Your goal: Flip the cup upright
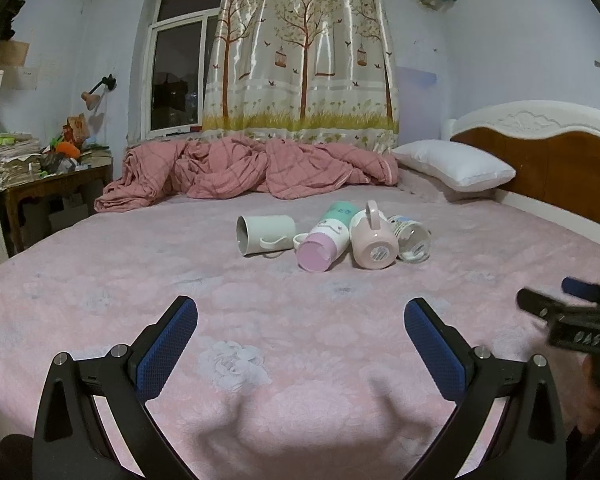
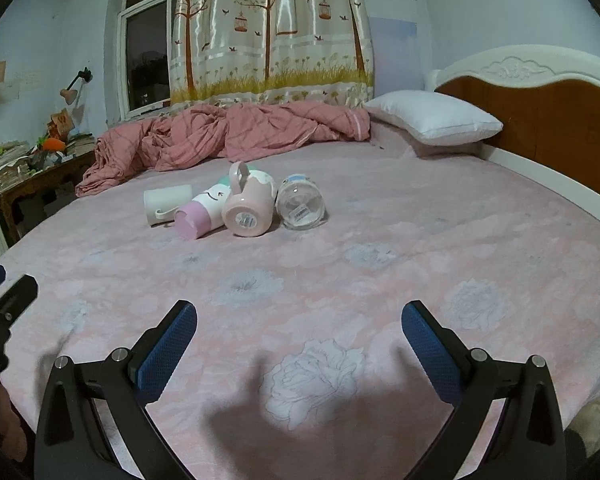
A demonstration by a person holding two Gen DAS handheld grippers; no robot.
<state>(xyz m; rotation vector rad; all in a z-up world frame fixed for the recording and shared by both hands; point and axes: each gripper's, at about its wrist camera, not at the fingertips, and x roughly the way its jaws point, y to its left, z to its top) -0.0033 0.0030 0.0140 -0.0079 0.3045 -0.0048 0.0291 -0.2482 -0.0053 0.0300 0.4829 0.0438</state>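
Observation:
Several cups lie on their sides in a row on the pink bed sheet. From left: a white mug (image 1: 265, 235) (image 2: 165, 203) with its mouth to the left, a pink, white and teal tumbler (image 1: 326, 240) (image 2: 204, 212), a pink mug (image 1: 374, 240) (image 2: 246, 206) with its handle up, and a clear glass (image 1: 412, 240) (image 2: 302, 202). My left gripper (image 1: 300, 320) is open and empty, low over the sheet well short of the cups. My right gripper (image 2: 299, 322) is open and empty, also short of them; it shows at the right edge of the left wrist view (image 1: 568, 304).
A crumpled pink quilt (image 1: 240, 170) lies along the far side of the bed. A white pillow (image 1: 456, 168) and a wood headboard (image 1: 552, 164) are at the right. A cluttered wooden table (image 1: 48, 176) stands to the left.

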